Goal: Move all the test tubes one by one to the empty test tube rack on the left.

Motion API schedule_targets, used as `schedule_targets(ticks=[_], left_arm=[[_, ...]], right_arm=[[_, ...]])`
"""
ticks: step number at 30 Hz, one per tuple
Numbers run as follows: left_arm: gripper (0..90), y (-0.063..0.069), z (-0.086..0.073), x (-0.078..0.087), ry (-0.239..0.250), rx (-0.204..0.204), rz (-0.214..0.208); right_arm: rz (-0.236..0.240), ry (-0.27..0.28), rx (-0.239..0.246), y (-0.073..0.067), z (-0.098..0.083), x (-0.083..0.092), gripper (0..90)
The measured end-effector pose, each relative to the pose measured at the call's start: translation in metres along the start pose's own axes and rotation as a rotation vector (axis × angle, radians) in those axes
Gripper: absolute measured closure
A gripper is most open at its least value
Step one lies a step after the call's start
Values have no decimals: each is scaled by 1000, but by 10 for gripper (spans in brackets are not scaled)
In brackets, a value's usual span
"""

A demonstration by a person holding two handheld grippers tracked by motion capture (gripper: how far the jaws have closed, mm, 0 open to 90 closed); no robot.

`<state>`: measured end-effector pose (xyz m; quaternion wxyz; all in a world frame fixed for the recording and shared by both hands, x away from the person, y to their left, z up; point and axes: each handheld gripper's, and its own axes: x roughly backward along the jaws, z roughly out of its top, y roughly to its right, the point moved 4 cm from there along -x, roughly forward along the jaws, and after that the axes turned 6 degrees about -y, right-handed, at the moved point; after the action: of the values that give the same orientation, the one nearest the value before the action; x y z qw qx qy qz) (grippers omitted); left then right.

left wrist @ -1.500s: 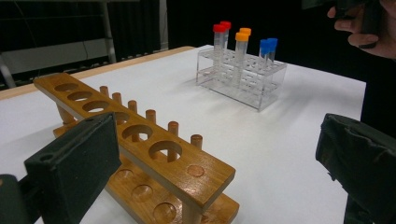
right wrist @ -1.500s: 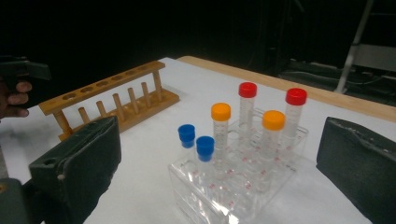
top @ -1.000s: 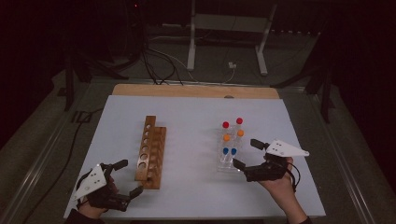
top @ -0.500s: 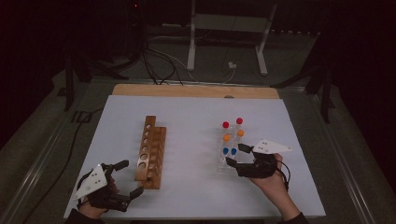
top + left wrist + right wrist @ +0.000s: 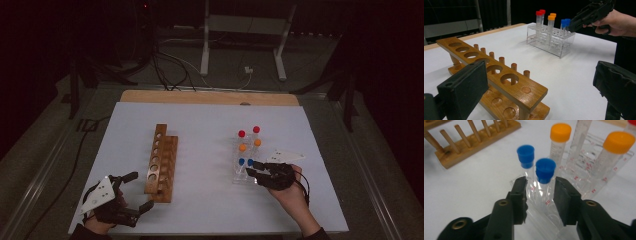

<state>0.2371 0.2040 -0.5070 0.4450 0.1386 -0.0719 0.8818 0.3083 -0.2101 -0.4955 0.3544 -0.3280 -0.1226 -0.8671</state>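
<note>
Right gripper view: glossy blue-capped tube (image 5: 545, 176) between matte black jaws.

The room around the white rectangular tabletop (image 5: 210, 150) lies nearly black; only the top is lit. The high view is grainy, and the near black jaws blur in both gripper views.

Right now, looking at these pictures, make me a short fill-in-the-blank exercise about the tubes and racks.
1. The right tool straddles a tube with a ____ cap.
2. The capped tubes stand in a clear ____ rack.
3. The wooden rack holds ____ tubes.
4. The orange-capped tubes number ____.

Missing words: blue; plastic; no; two
</note>
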Motion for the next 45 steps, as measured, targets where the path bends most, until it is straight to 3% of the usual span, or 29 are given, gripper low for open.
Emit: schedule_targets(ticks=[5,10,19,31,33,38,42,45], left_arm=[[4,0,0,0,-2,-3,0],[4,1,0,-1,-7,-3,-9],[4,2,1,0,0,-12,-2],[4,2,11,4,-10,-19,1],[5,3,14,4,-19,-20,-18],[5,8,20,-1,-57,-19,-39],[5,12,29,-4,-88,-6,-70],[5,14,39,-6,-82,3,-95]], right_arm=[[2,-15,-2,0,-1,-4,679],[-7,-27,7,-2,1,-6,764],[-30,-6,26,-5,6,1,774],[-57,100,27,-9,26,38,774],[-78,129,42,-12,32,51,774],[-52,156,48,-19,37,64,774],[-23,152,63,-26,39,64,774],[-3,148,72,-31,40,61,774]])
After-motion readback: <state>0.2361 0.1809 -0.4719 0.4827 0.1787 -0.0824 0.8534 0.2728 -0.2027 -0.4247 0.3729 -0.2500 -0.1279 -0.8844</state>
